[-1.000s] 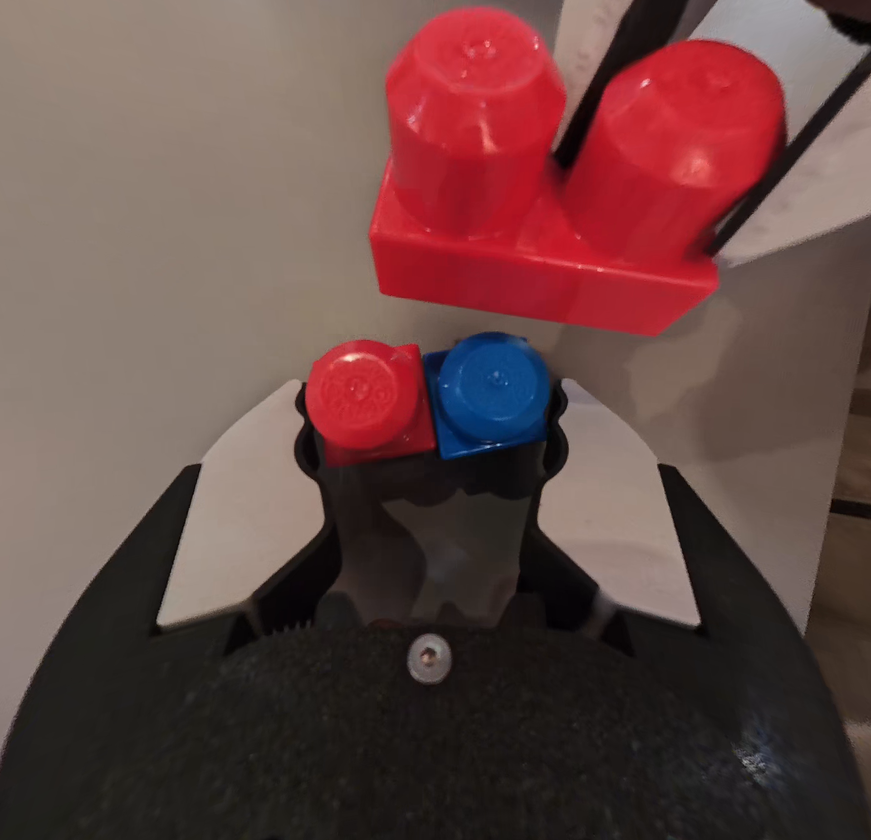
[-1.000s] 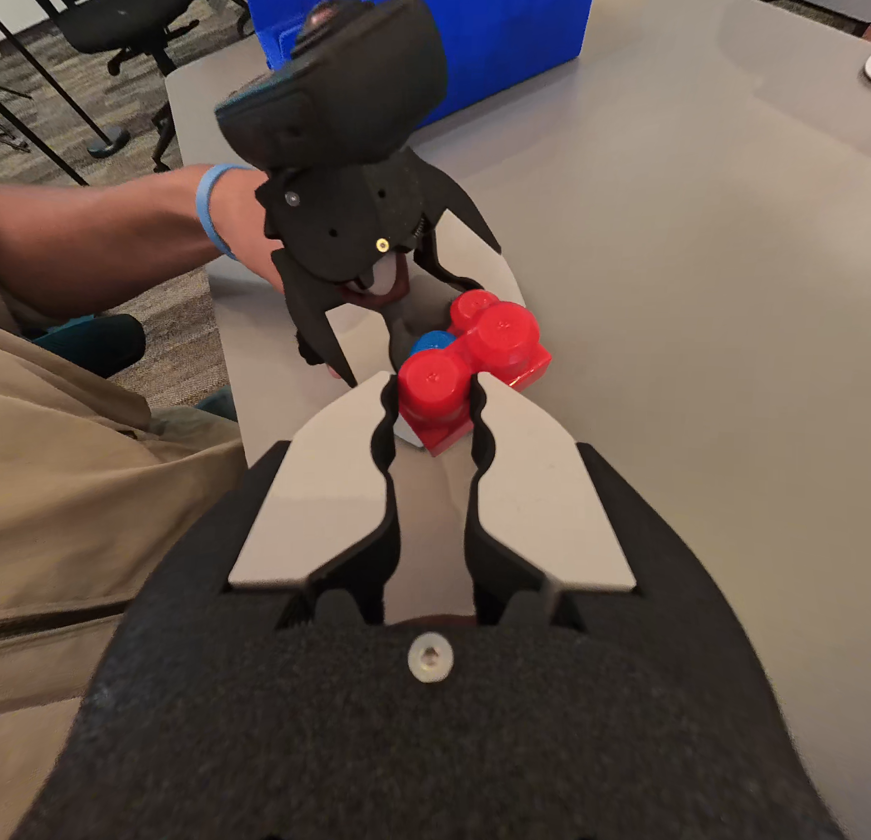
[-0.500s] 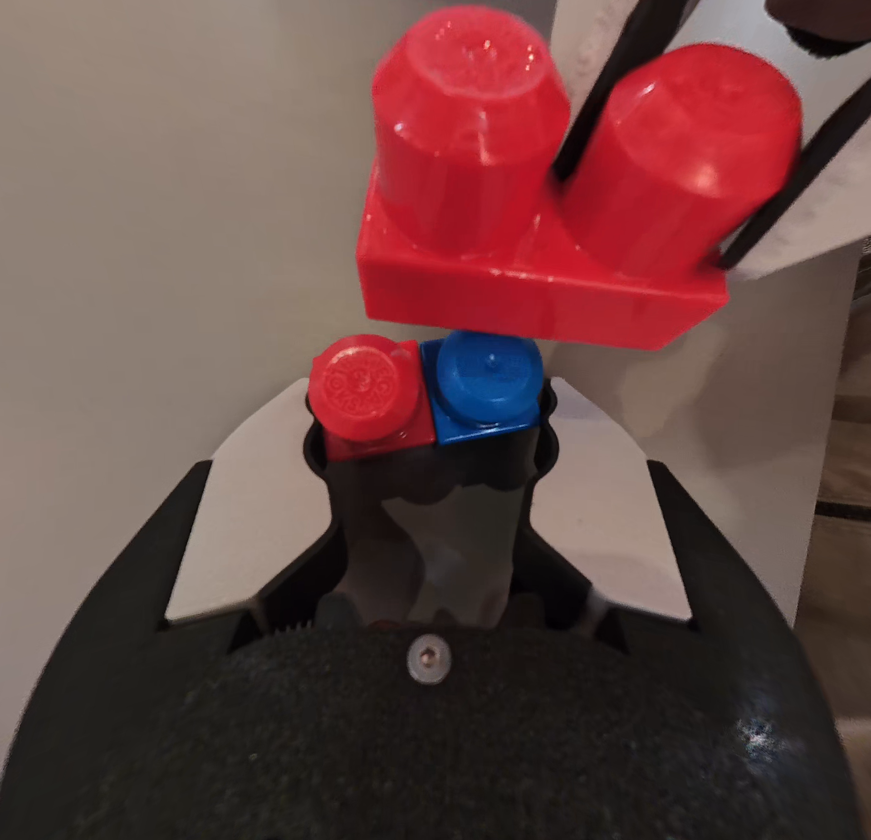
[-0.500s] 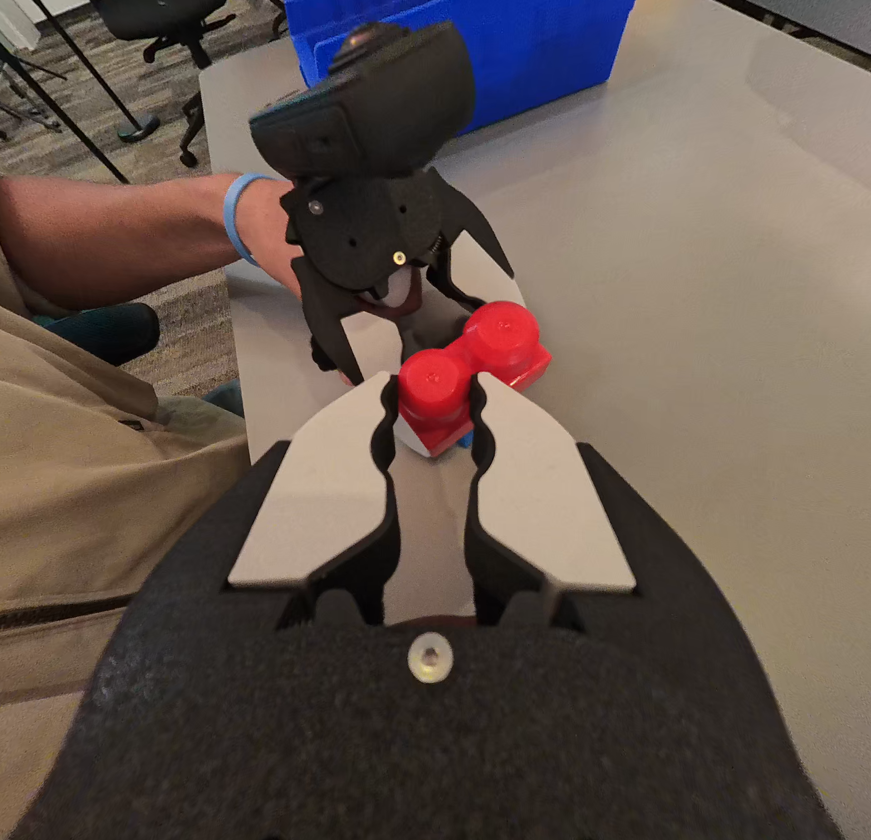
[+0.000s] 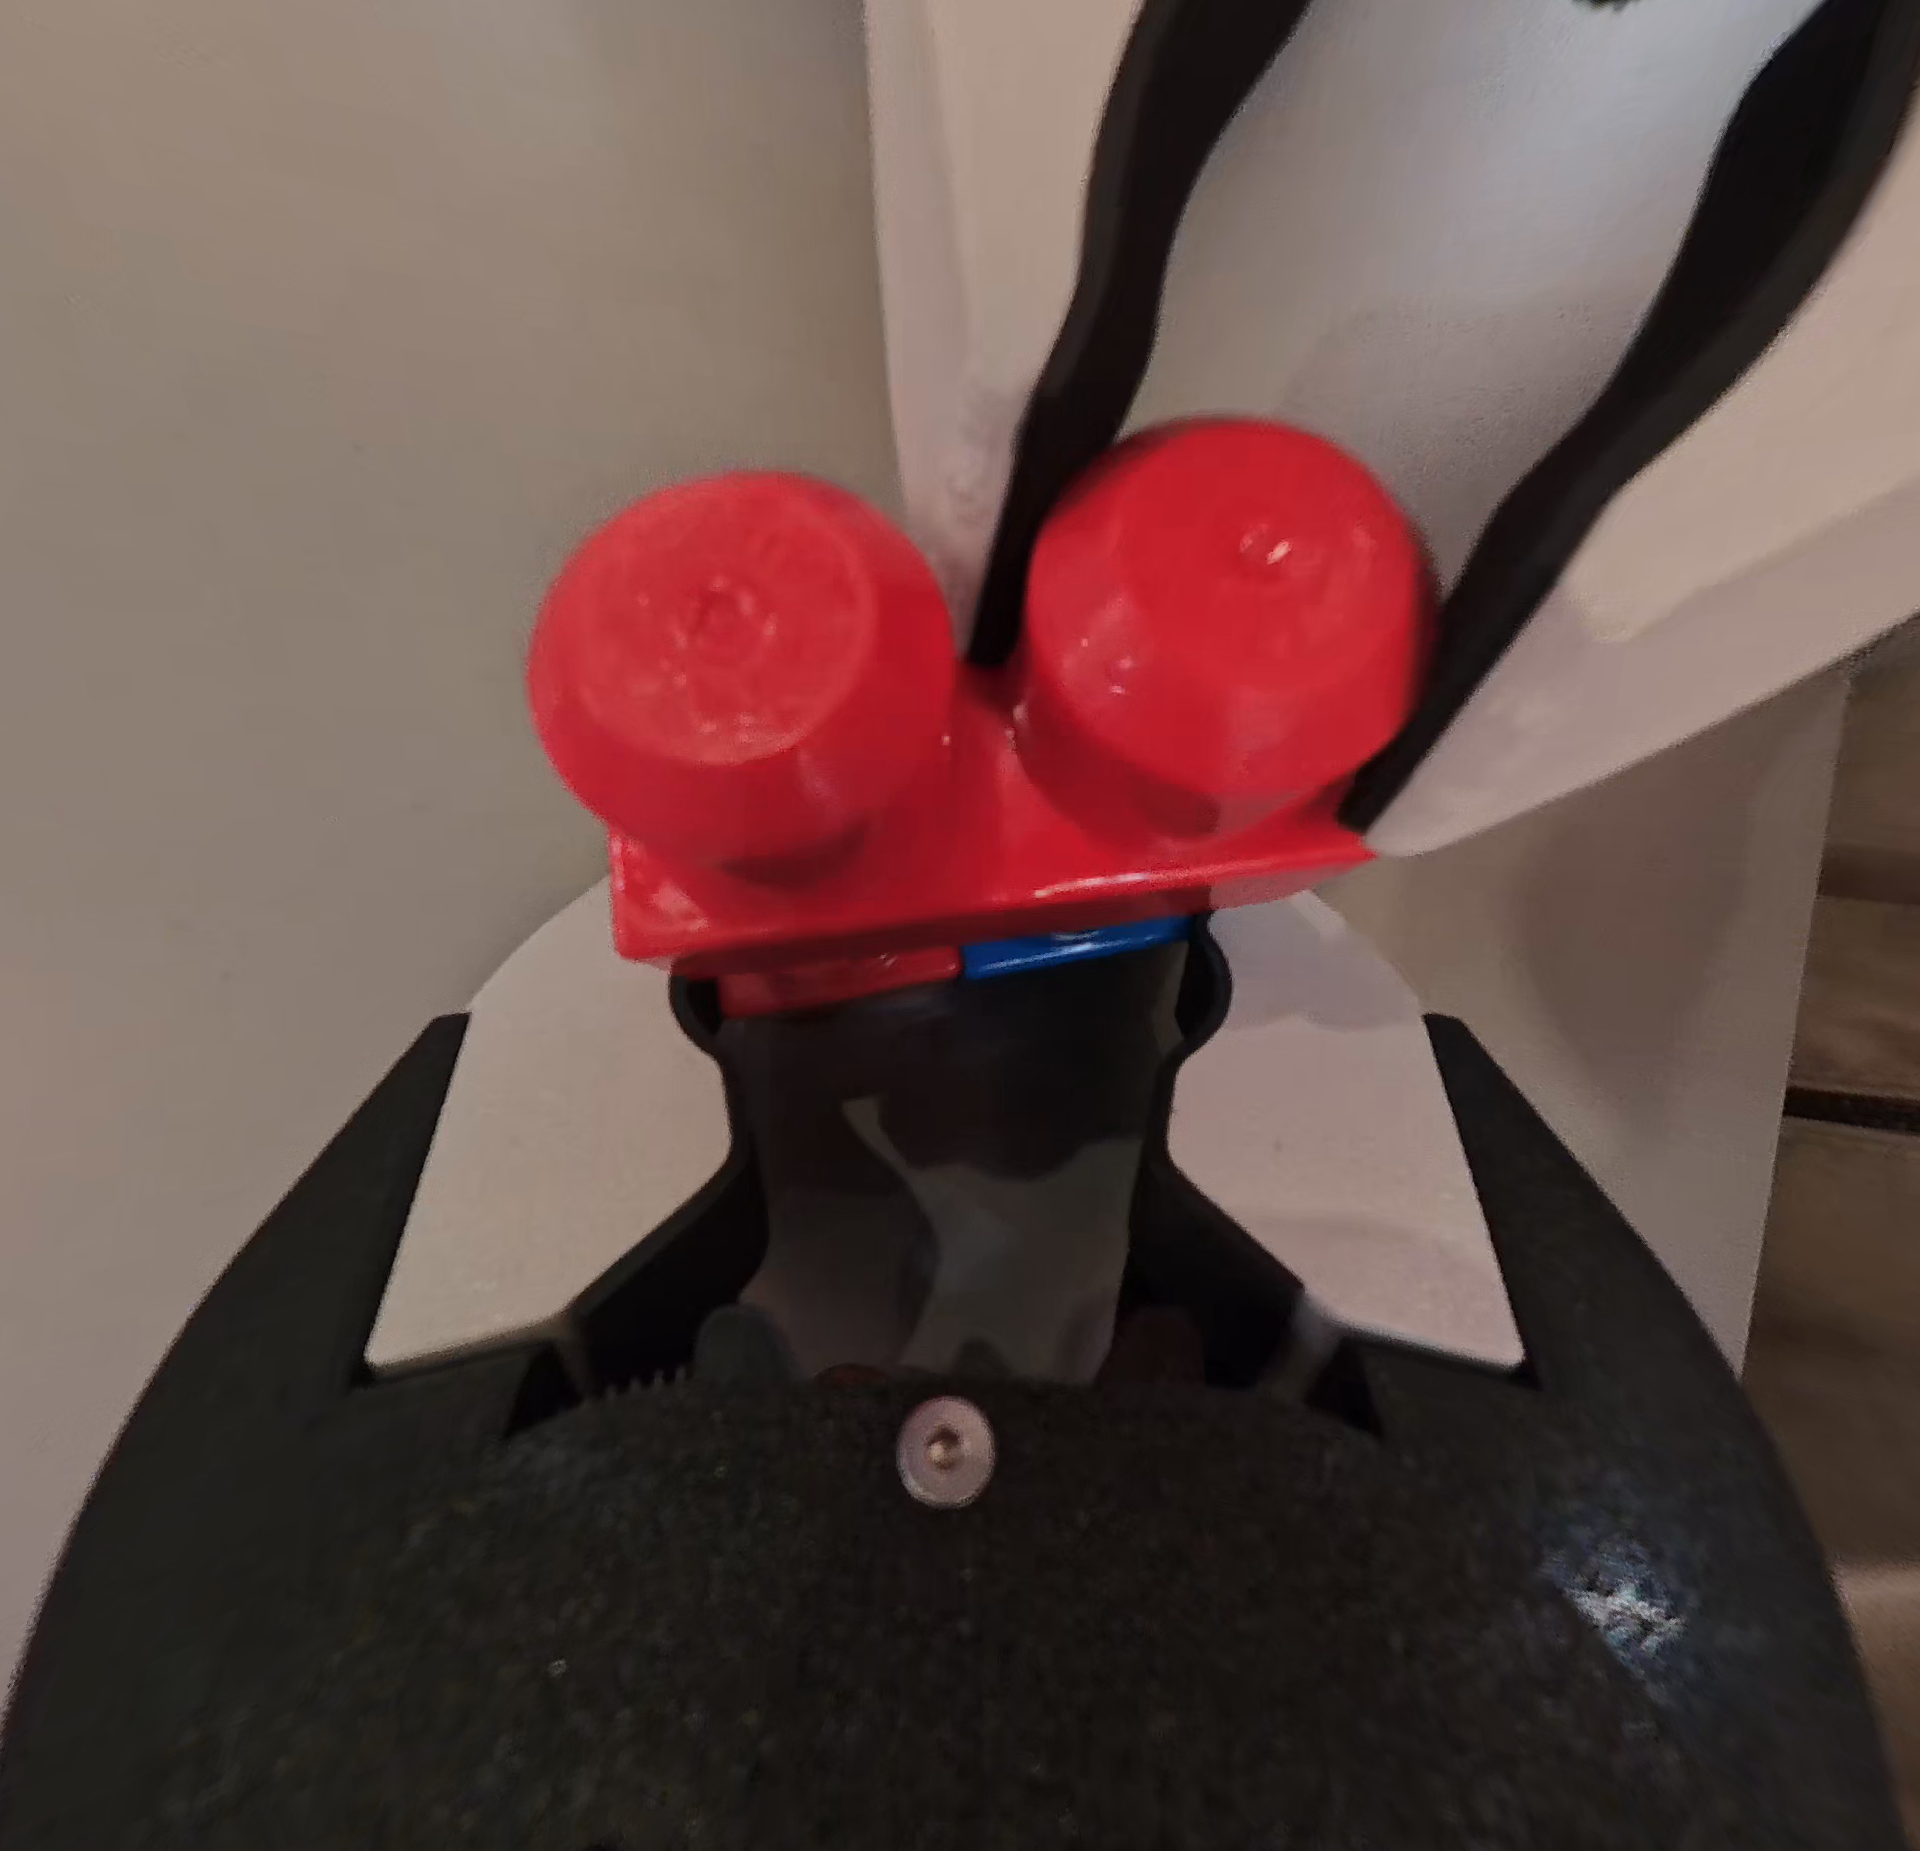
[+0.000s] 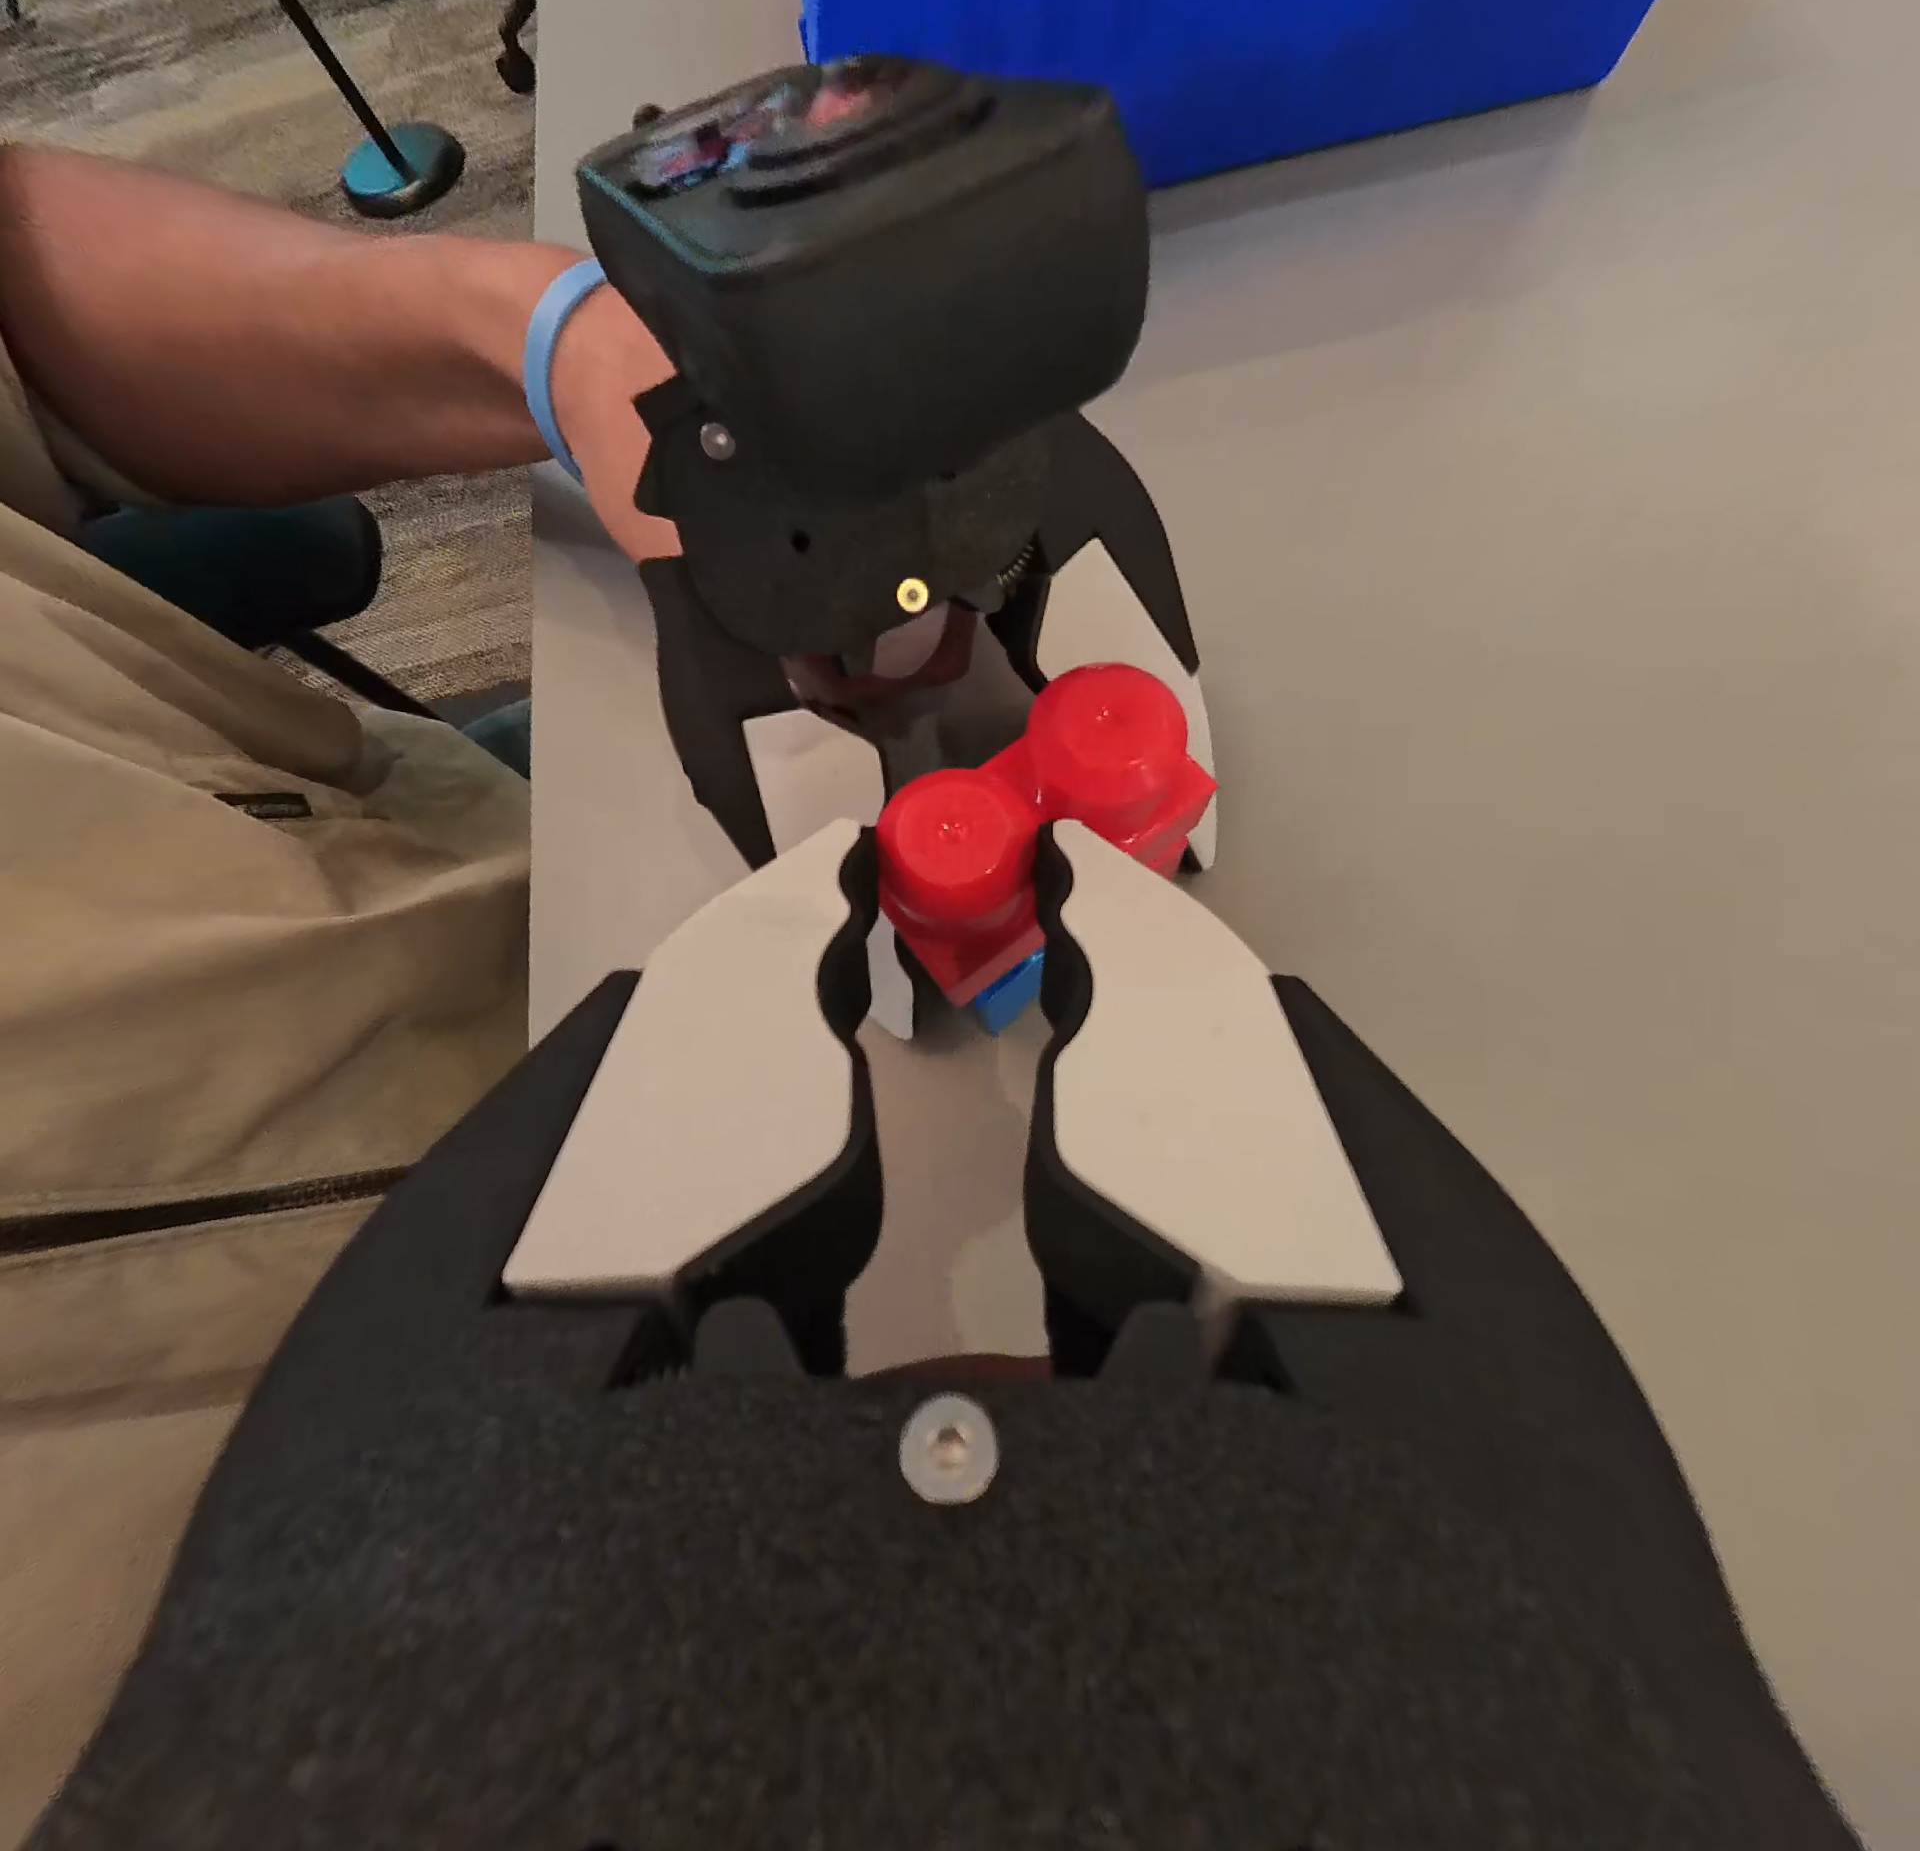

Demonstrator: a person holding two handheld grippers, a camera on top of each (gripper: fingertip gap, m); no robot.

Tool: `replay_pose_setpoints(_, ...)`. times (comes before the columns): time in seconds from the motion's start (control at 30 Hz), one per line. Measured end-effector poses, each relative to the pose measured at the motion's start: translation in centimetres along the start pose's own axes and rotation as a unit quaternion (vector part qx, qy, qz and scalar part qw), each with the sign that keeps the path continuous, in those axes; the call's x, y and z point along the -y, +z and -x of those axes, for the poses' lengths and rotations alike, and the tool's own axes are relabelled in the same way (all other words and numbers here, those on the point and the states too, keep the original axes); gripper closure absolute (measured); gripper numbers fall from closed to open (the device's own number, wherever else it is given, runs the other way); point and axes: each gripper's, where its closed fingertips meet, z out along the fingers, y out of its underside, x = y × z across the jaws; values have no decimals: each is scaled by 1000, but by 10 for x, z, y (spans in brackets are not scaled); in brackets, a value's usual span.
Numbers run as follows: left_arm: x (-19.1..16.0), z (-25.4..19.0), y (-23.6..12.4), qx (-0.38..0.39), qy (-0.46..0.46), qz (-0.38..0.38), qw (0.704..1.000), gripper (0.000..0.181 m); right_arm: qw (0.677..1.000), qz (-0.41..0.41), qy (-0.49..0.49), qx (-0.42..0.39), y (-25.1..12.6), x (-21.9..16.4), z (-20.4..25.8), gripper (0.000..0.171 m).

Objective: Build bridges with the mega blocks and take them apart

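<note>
Where the two grippers meet at frame centre, a red brick (image 5: 987, 721) sits across two small blocks: glossy moulded plastic, a flat oblong base with two fat round studs, each stud slightly tapered with a small dimple on top. In the right wrist view the same brick (image 6: 1039, 814) stands just above centre, over the table.

Red block (image 5: 831, 975): small, square-edged, glossy; only a thin strip shows under the brick's left half.

Blue block (image 5: 1081, 944): same make; a thin strip under the brick's right half, touching the red block side by side. In the right wrist view a blue corner (image 6: 1008, 996) shows below the brick.

Left gripper (image 5: 945, 980): matt black textured body, pale flat finger plates with black wavy rubber edges. Jaws moderately apart, clamped on the pair of small blocks, one finger to each outer side.

Right gripper (image 6: 956, 866): same build. Jaws narrow, pinching the brick's near stud; in the left wrist view its black-edged fingers (image 5: 1049, 471) come down from the upper right, either side of the right-hand stud.

Table (image 6: 1558, 658): smooth grey top, filling the right of the frame.

Bin (image 6: 1195, 35): blue plastic, upper right edge, on the table.

Person: forearm with a light blue wristband (image 6: 551, 357) at left, tan cloth lower left.
</note>
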Motion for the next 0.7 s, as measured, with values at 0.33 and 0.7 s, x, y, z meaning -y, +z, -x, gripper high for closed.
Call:
replay_pose_setpoints(0.33, -1, -2, -1, -7, 1, 0, 1000, 91, 1000, 8, 17, -3, 7, -11, -2, 142)
replay_pose_setpoints(0.7, -1, -3, 0, -6, 3, 1, 1000, 87, 999, -25, 29, -15, 0, -4, 4, 121)
